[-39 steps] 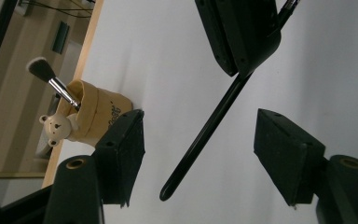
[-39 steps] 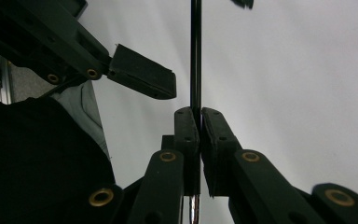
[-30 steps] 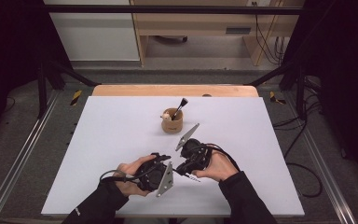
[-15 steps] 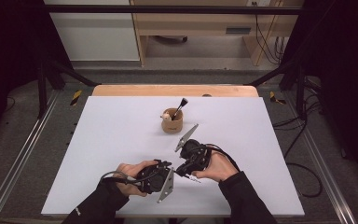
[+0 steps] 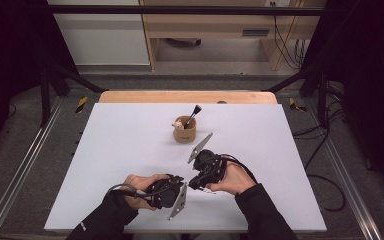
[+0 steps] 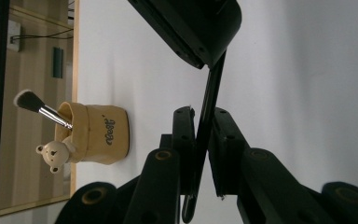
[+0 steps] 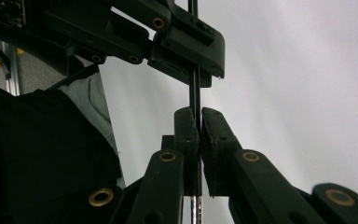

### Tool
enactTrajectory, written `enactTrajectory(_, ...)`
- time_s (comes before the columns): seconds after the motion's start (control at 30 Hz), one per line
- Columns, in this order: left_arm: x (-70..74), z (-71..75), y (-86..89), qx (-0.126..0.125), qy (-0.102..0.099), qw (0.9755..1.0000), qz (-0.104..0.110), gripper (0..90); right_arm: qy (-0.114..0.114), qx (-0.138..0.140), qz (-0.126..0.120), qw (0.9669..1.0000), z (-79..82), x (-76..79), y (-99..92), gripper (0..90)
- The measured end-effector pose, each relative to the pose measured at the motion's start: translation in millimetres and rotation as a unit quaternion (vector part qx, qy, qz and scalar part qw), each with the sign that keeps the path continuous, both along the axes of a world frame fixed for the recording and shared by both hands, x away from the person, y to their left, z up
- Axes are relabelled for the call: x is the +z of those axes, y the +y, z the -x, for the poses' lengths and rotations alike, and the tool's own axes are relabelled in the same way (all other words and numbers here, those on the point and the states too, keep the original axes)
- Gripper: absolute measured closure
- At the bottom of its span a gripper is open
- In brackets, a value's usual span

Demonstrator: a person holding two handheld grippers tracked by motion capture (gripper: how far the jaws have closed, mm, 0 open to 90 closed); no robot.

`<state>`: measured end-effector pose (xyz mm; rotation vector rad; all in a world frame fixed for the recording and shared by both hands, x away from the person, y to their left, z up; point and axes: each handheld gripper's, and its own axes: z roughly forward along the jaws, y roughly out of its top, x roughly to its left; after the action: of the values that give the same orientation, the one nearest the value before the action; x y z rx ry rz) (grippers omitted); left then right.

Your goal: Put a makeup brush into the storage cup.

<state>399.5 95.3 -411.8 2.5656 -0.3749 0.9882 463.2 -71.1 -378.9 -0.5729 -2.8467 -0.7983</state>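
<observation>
Black thin rod (image 7: 194,88) pinched by both claws, left claw (image 6: 204,135) just closing, right claw (image 7: 199,140) clamped, rod ends hidden.

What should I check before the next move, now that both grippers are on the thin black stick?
1. Left gripper shut on the thin black stick: ok; its jaws have just been closing, with the stick between them.
2. Right gripper shut on the same stick: ok.
3. Stick lifted off the table: cannot tell.
4. Bear cup upright, apart from both grippers: ok.
5. Brush resting in the cup: ok.
</observation>
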Motion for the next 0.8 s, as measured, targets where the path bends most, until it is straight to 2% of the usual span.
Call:
enactTrajectory(0.3, -0.4, 0.8, -0.3, -0.005, 0.014, 0.9998, -0.013, 85.1, -0.002, 0.007, -0.004, 1.0000, 0.6, 0.2, -0.5, 85.4)
enactTrajectory(0.37, -0.6, 0.6, -0.1, -0.005, 0.014, 0.9998, -0.012, 85.1, 0.002, 0.002, -0.004, 1.0000, 1.8, 0.3, 0.3, 85.2)
enactTrajectory(0.47, -0.1, -0.3, 0.6, 0.001, 0.017, 0.9998, -0.010, 85.1, -0.006, -0.001, -0.008, 0.9999, 1.5, 0.5, -0.1, 84.5)
enactTrajectory(0.57, 0.3, -2.1, 2.6, 0.013, 0.020, 0.9997, -0.009, 85.1, -0.021, 0.000, -0.016, 0.9996, -0.6, 2.8, -4.1, 80.8)
enactTrajectory(0.67, 0.0, -6.3, 6.1, 0.029, 0.024, 0.9993, 0.002, 85.1, -0.041, -0.015, -0.030, 0.9986, -0.5, 8.3, -10.5, 76.3)
enactTrajectory(0.7, 0.5, -7.9, 7.4, 0.033, 0.029, 0.9990, 0.004, 85.0, -0.054, -0.021, -0.037, 0.9976, -0.7, 10.3, -13.5, 73.6)
enactTrajectory(0.73, -0.5, -8.6, 8.6, 0.039, 0.036, 0.9984, 0.018, 85.0, -0.063, -0.030, -0.047, 0.9964, -0.9, 12.3, -16.4, 72.1)
enactTrajectory(0.77, 1.5, -9.9, 10.0, 0.042, 0.035, 0.9985, 0.009, 85.0, -0.073, -0.041, -0.055, 0.9950, -1.0, 14.6, -19.9, 69.3)
enactTrajectory(0.8, 1.9, -10.6, 11.5, 0.046, 0.037, 0.9982, 0.012, 85.0, -0.081, -0.055, -0.067, 0.9929, -0.7, 16.8, -23.3, 67.4)
